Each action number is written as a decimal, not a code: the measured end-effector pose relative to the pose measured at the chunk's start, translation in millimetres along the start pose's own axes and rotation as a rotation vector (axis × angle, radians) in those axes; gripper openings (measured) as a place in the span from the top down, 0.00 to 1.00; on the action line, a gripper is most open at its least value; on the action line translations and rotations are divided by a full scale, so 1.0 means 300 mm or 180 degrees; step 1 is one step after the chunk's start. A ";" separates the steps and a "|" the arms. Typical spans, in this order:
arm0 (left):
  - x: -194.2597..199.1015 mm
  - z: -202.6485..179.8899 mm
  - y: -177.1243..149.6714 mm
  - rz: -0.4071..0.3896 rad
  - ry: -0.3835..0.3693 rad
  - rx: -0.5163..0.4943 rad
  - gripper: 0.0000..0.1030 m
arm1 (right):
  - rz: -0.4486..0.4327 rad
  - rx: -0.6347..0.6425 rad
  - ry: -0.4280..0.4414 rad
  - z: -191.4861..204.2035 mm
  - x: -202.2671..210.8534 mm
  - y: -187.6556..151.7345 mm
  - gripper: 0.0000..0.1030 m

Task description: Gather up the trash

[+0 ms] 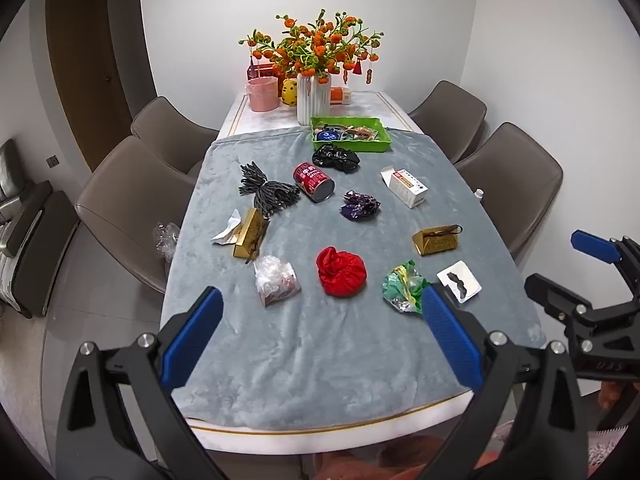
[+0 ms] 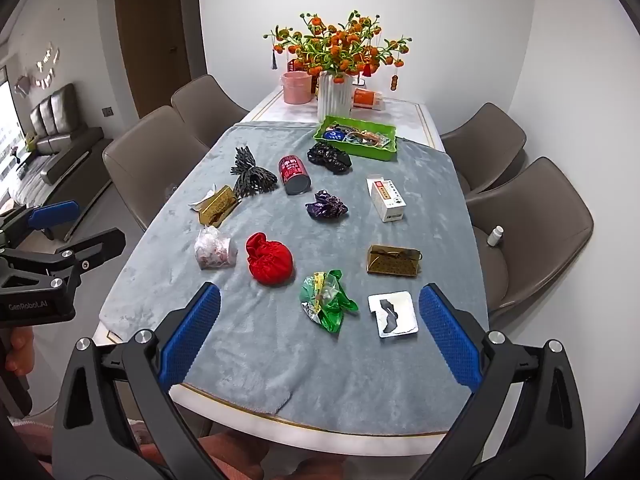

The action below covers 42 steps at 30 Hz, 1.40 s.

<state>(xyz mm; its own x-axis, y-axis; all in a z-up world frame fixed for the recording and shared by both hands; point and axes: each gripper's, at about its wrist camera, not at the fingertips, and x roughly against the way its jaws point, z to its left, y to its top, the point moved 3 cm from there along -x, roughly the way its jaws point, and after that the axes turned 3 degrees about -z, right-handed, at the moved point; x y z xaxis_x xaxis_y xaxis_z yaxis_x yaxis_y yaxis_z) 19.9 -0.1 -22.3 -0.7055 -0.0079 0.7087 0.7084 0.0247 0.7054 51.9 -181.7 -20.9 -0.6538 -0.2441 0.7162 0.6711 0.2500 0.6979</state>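
Note:
Trash lies scattered on the blue-grey cloth [image 1: 320, 360]: a green crumpled wrapper [image 1: 402, 288] [image 2: 326, 300], a clear plastic bag [image 1: 276, 280] [image 2: 212, 253], a purple wrapper [image 1: 359, 206] [image 2: 326, 205], a black bag [image 1: 335, 158] [image 2: 329, 158], a tipped red can [image 1: 313, 182] [image 2: 294, 174] and a white card [image 1: 459, 281] [image 2: 393, 314]. My left gripper [image 1: 321, 296] [image 2: 86, 224] hovers open above the table's near edge. My right gripper [image 2: 319, 292] [image 1: 560, 264] is beside it, also open. Neither holds or touches anything.
Also on the cloth are a red pouch [image 1: 341, 274], two gold boxes [image 1: 250, 232] [image 1: 436, 240], a white carton [image 1: 404, 186] and a grey string bundle [image 1: 266, 188]. A green tray [image 1: 352, 147], a flower vase [image 1: 313, 100] and a pink bucket [image 1: 262, 94] stand at the far end. Chairs [image 1: 124, 200] flank both sides.

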 end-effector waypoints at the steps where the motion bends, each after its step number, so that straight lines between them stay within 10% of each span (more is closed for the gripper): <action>1: 0.000 0.000 0.000 -0.0003 0.0005 0.0002 0.04 | -0.0002 -0.0012 0.0006 -0.001 0.001 0.001 0.07; 42: -0.005 0.018 -0.002 0.0021 -0.0001 0.0049 0.04 | 0.0024 0.0015 0.0056 0.011 -0.003 0.020 0.07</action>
<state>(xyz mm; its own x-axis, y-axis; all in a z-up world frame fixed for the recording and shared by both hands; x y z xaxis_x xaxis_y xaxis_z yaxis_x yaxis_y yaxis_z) 20.4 5.4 -23.8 -0.7008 -0.0074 0.7133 0.7126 0.0400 0.7005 55.3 -176.9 -17.3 -0.6425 -0.2586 0.7213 0.6744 0.2562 0.6925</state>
